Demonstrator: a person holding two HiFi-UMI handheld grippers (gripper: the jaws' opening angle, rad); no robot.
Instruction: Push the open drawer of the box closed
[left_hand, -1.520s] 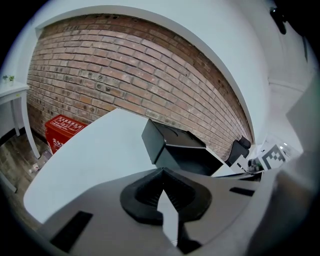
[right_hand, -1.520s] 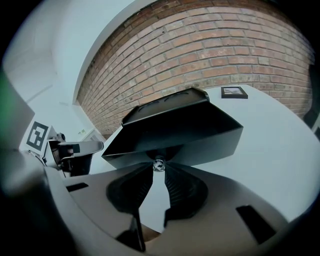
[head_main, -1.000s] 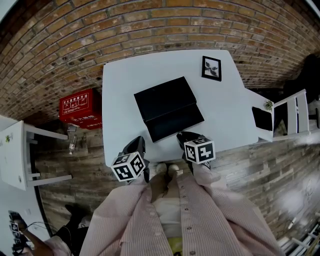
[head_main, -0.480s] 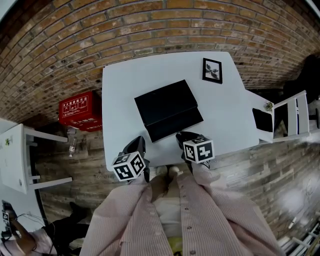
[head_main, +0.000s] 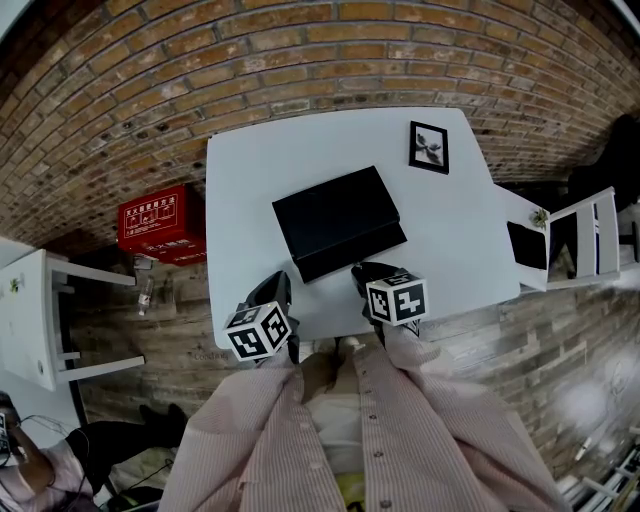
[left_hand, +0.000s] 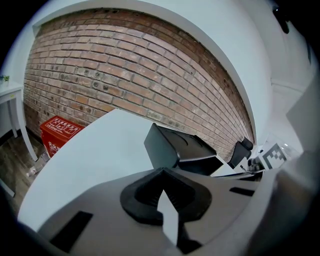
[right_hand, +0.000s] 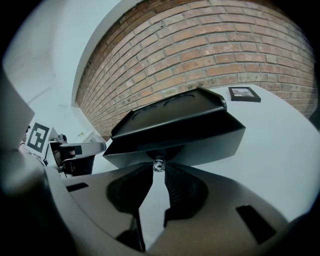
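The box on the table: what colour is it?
Black. The box shows best in the head view.

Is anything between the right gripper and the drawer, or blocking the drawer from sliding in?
Nothing visible. The right gripper has its jaws on the drawer knob, and nothing lies between the drawer front and the box. The left gripper is off to the side.

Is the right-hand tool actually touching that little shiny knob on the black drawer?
Touching. The right gripper view shows the right tool with both tips pinched on the knob, no gap.
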